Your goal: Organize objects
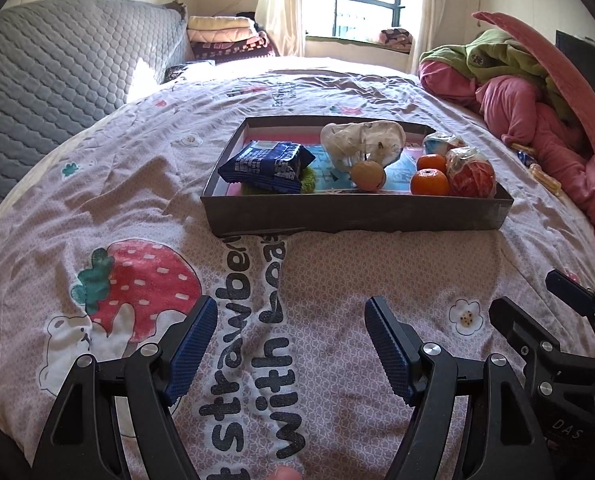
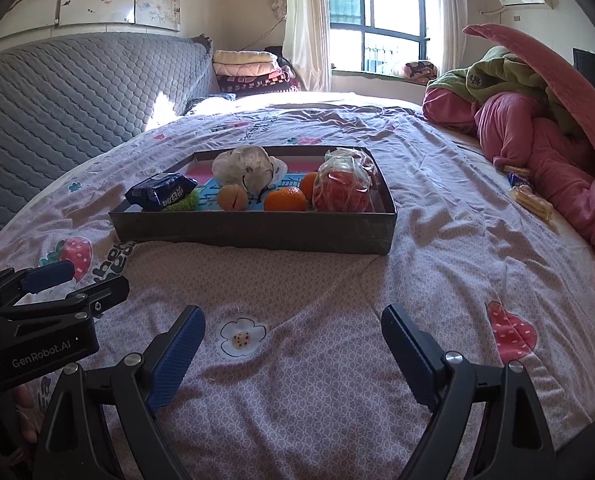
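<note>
At the bottom of each frame, the left gripper [image 1: 291, 342] and right gripper [image 2: 293, 350] are hovering wide open, empty; next is probably reaching toward the shallow dark cardboard tray [image 1: 357, 214] holding 2 oranges [image 1: 429, 182].

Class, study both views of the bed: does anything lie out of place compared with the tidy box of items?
Yes. A few small wrapped snack packets lie loose on the bedsheet beside the pink bedding heap, away to the right of the dark cardboard box that holds the other items.
</note>
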{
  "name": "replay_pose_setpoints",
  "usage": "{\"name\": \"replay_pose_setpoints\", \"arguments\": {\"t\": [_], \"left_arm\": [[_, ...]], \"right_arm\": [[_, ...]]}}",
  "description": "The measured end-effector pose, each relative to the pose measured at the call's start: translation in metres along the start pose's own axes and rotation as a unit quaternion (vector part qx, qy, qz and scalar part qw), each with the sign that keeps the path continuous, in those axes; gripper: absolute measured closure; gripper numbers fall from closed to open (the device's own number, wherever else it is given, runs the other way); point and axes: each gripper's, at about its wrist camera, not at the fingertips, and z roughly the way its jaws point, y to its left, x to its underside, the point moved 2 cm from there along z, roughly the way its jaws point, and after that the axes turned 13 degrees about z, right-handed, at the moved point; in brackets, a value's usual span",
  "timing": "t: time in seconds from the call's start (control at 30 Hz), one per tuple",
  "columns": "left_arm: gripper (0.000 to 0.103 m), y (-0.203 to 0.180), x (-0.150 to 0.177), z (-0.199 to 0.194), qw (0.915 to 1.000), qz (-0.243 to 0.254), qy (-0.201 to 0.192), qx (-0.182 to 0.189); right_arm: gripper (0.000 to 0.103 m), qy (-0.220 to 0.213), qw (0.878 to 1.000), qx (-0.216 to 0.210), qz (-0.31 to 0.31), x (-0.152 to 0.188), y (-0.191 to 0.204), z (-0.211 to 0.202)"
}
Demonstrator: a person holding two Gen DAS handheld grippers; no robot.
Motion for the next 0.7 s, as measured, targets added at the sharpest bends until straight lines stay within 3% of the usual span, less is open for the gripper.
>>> {"name": "replay_pose_setpoints", "arguments": {"t": [0.7], "left_arm": [[0.026, -0.0037, 0.0012, 0.0003, 1.0000, 0.005, -0.007, 0.002]], "right_arm": [[0.013, 0.006, 1.000, -0.006, -0.005, 0.0050, 0.0040, 0.0027]]}}
